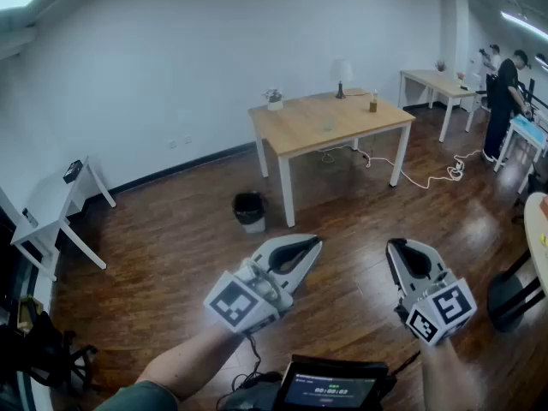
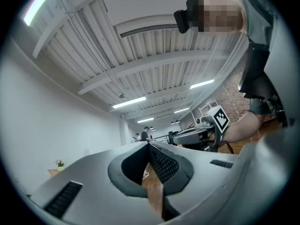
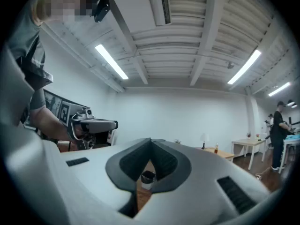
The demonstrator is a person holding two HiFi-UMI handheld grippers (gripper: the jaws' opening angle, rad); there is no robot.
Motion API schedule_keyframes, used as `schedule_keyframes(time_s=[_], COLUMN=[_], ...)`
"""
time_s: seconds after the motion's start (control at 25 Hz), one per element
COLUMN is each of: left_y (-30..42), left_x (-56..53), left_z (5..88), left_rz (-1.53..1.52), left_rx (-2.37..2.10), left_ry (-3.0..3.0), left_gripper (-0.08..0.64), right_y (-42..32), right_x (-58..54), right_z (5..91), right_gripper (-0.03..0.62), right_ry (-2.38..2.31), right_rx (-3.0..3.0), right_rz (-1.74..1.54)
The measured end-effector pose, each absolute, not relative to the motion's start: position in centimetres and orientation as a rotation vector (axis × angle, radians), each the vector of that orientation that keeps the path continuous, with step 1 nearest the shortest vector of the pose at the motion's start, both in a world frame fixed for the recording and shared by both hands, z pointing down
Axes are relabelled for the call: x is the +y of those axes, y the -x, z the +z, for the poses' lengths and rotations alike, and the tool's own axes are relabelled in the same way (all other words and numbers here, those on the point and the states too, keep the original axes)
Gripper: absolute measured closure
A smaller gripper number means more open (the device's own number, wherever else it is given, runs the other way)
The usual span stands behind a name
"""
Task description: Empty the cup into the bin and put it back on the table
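Closest to me sat a dark screen device (image 1: 330, 390), and just beyond it I held my left gripper (image 1: 315, 245) and right gripper (image 1: 392, 247) side by side, well short of the wooden table (image 1: 300, 131); both pairs of fingers were pressed together on nothing. What looked like the cup (image 1: 328, 126), small and pale, stood near the table's middle; the black bin (image 1: 249, 210) stood on the floor just beside the table's near corner leg.
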State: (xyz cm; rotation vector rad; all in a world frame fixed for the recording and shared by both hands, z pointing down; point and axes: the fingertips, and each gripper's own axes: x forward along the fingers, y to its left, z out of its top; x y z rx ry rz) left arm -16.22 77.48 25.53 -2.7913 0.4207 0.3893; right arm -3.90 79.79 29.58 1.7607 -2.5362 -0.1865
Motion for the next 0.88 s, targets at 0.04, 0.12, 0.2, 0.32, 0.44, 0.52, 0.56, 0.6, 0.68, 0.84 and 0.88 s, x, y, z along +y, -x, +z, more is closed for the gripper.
schedule_keyframes(time_s=[0.04, 0.12, 0.2, 0.32, 0.44, 0.52, 0.56, 0.6, 0.68, 0.84, 0.88], left_y=[16.1, 15.8, 15.6, 15.4, 15.3, 15.0, 14.9, 14.9, 14.8, 14.7, 14.9], left_x=[77.4, 77.1, 75.6, 72.1, 68.8, 66.3, 65.1, 63.7, 61.0, 56.4, 55.6], left_z=[25.2, 24.8, 25.1, 26.4, 27.4, 27.9, 28.0, 28.0, 27.8, 26.9, 26.5], left_rz=[0.411, 0.439, 0.422, 0.353, 0.349, 0.335, 0.327, 0.317, 0.302, 0.343, 0.392], left_rx=[0.417, 0.418, 0.456, 0.529, 0.553, 0.561, 0.552, 0.544, 0.541, 0.513, 0.507], left_ry=[2.780, 2.766, 2.794, 2.907, 2.929, 2.953, 2.965, 2.971, 2.970, 2.927, 2.888], left_gripper=[0.568, 0.568, 0.568, 0.568, 0.568, 0.568, 0.568, 0.568, 0.568, 0.568, 0.568], right_y=[3.8, 3.6, 3.5, 4.1, 4.1, 3.5, 3.4, 3.3, 2.8, 1.9, 1.9], right_x=[79.5, 78.7, 77.6, 75.4, 72.3, 69.9, 68.6, 67.2, 64.5, 59.7, 58.8], right_z=[29.3, 29.1, 29.3, 30.2, 30.9, 31.1, 31.1, 31.0, 30.7, 30.4, 30.2], right_gripper=[0.591, 0.591, 0.591, 0.591, 0.591, 0.591, 0.591, 0.591, 0.591, 0.591, 0.591], right_ry=[-1.743, -1.713, -1.694, -1.672, -1.668, -1.687, -1.694, -1.701, -1.730, -1.767, -1.769], right_rx=[-2.539, -2.546, -2.558, -2.579, -2.563, -2.557, -2.554, -2.548, -2.530, -2.487, -2.481], right_rz=[-0.195, -0.204, -0.193, -0.150, -0.125, -0.100, -0.088, -0.080, -0.055, -0.049, -0.064])
